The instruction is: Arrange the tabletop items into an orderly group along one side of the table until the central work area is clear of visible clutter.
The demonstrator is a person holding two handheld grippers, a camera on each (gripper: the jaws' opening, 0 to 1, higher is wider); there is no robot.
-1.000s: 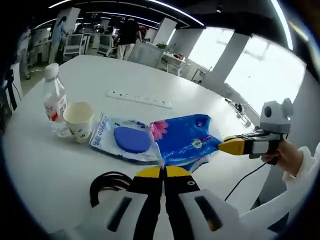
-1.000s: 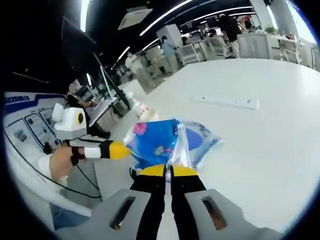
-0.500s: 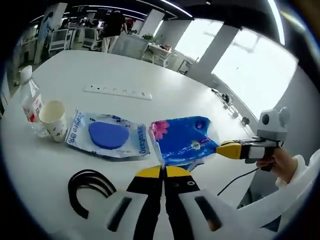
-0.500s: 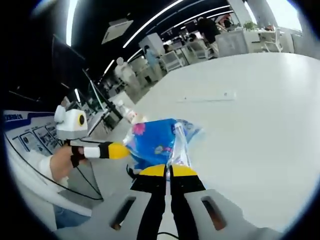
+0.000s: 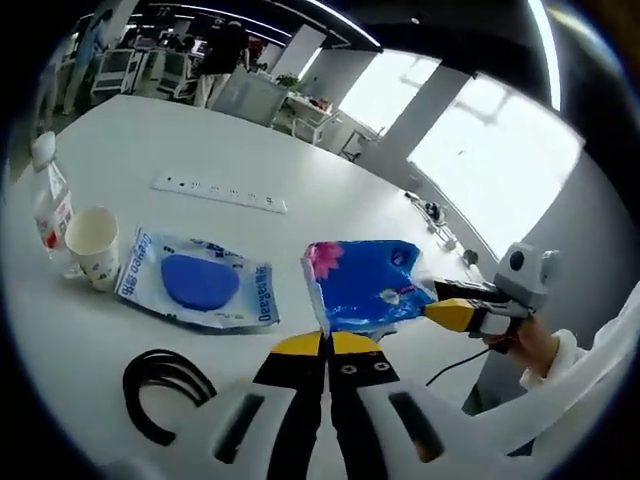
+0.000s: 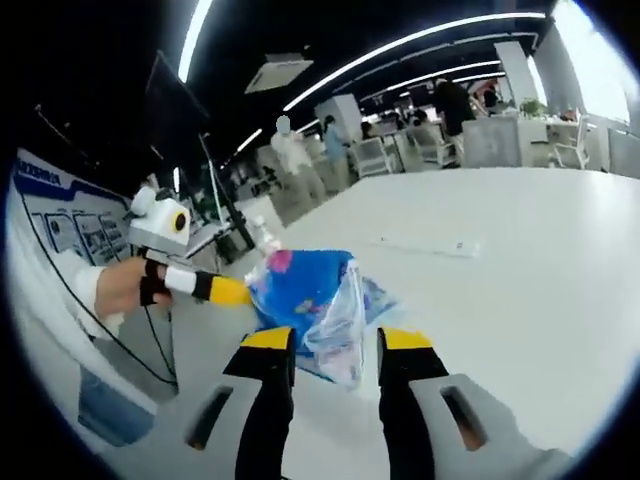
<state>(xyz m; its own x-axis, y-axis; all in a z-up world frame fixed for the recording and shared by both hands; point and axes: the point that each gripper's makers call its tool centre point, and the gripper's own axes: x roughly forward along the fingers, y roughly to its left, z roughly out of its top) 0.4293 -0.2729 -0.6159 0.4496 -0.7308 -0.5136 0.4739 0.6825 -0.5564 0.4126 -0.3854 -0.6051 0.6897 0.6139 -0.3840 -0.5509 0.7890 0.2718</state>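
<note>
A blue tissue pack (image 5: 362,285) with a pink flower print hangs just above the white table (image 5: 330,180). My left gripper (image 5: 327,343) is shut on its near edge. From the right, the right gripper (image 5: 447,312) points at the pack's far corner. In the right gripper view, the right gripper (image 6: 335,338) stands open, and the clear plastic end of the blue tissue pack (image 6: 300,290) hangs loose between its jaws. The left gripper (image 6: 238,291), held by a hand, meets the pack from the left.
A clear pouch with a blue round pad (image 5: 195,285) lies flat left of the pack. Further left stand a paper cup (image 5: 92,245) and a water bottle (image 5: 45,200). A black coiled cable (image 5: 160,390) lies near me. A white power strip (image 5: 220,193) lies beyond.
My right gripper has opened and let go of the pack's plastic end. The left gripper stays shut on the pack. Both views have shifted with the hands.
</note>
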